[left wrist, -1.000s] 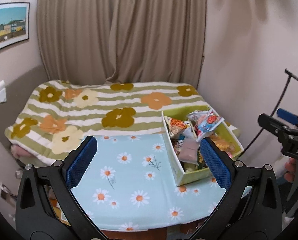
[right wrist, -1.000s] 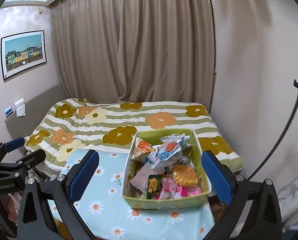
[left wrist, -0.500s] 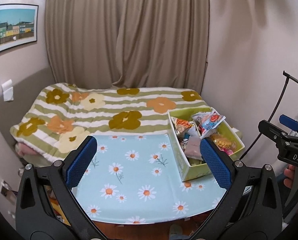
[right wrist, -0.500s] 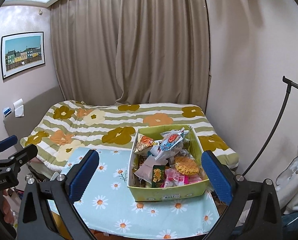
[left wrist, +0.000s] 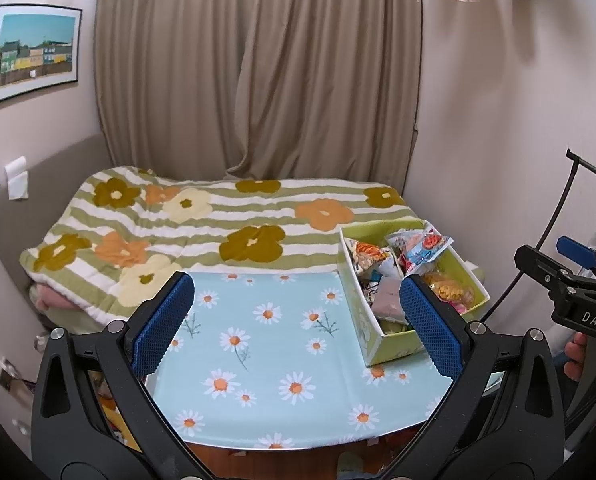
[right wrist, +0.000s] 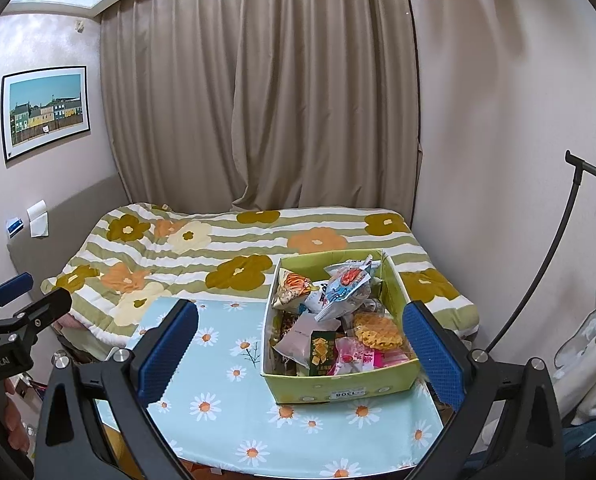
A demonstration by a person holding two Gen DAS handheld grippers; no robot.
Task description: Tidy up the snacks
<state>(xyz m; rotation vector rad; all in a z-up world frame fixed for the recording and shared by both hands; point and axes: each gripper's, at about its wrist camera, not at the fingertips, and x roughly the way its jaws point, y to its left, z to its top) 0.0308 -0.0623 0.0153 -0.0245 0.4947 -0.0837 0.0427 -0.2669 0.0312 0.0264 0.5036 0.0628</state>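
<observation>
Nearest to me, the left claw is hanging over the tabletop with its blue, dimpled pads spread wide and gripping nothing. The right claw is doing the same, splayed wide and framing the snack box at lower centre of its view, probably so either can drop in from above.

The tabletop is wearing a smooth pale-blue cloth printed with daisies, and no snack is lying on its bare stretch. The box, a stiff green cardboard tray with a white inner lining, is sitting at the tabletop's right end, at centre right in the left view. Crinkly foil and plastic snack packets are heaping loosely inside it, some poking above the rim, so they could be either gathered in or waiting to be sorted.

Beyond, a soft striped floral quilt is covering the bed, with pleated taupe curtains hanging at upper centre.
</observation>
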